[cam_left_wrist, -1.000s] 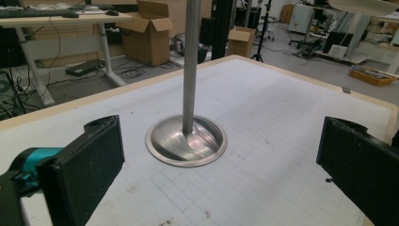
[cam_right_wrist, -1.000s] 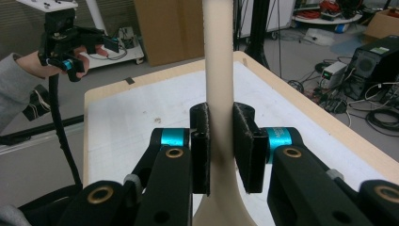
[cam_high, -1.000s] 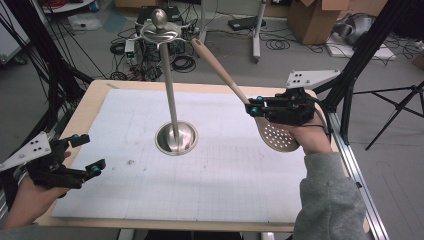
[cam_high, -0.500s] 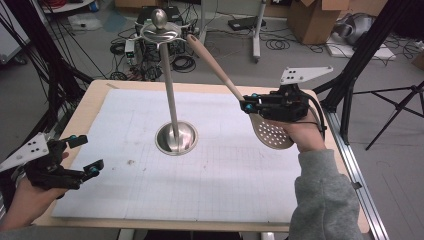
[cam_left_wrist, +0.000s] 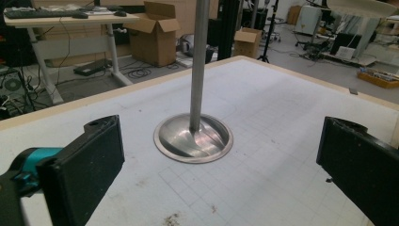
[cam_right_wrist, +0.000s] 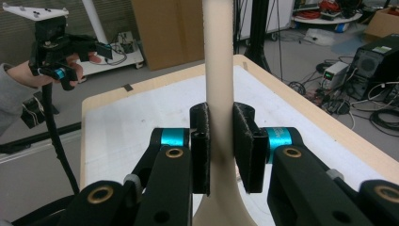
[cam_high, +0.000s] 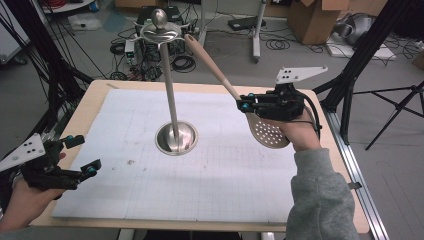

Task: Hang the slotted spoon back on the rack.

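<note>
Between the right gripper's (cam_right_wrist: 221,146) clenched jaws stands the slotted spoon's (cam_high: 270,132) handle (upright); left gripper (cam_high: 75,155) released.

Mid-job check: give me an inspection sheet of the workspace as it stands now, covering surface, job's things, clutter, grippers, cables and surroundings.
Surface: wooden table under a white gridded mat, with small dark specks.
Job's things: beige slotted spoon with a long handle, held off the mat, handle tip near the hooked top of the tall steel stand; the stand's round base sits mid-mat.
Clutter: nothing seen on the mat.
Grippers: right gripper shut on the spoon's neck; left gripper open, holding nothing, at the near left corner.
Cables: a black cable loops from the right gripper over the hand.
Surroundings: cardboard boxes, floor cables, black frame legs, a desk.
</note>
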Tool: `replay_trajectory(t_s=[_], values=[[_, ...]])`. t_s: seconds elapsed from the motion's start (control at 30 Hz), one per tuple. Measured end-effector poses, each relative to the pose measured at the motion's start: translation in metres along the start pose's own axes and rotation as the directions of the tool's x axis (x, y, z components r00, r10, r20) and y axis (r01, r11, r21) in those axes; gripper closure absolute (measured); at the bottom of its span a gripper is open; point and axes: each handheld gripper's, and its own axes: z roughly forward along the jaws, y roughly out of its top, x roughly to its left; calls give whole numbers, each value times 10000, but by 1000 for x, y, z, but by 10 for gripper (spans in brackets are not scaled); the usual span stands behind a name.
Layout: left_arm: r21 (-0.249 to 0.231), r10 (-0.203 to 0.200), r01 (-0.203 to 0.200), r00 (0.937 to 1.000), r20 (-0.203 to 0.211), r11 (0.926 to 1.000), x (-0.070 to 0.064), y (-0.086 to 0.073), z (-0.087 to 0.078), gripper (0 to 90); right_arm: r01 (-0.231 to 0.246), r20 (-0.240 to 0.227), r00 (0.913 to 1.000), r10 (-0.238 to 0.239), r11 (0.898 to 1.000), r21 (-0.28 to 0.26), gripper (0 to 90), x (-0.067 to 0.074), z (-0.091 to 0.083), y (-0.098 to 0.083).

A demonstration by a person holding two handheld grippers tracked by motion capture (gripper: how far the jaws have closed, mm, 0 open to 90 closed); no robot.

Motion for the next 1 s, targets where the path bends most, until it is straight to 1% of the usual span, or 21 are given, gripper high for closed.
replay_trajectory(t_s=[0.53,1.0], values=[[17,17,-17,10000,-6,10000,0,-1,-1,17,-55,158,9999,54,9999,86,782,0,11,-2],[61,31,-31,10000,-5,10000,0,-1,-1,17,-12,118,9999,8,9995,315,782,1,30,-5]])
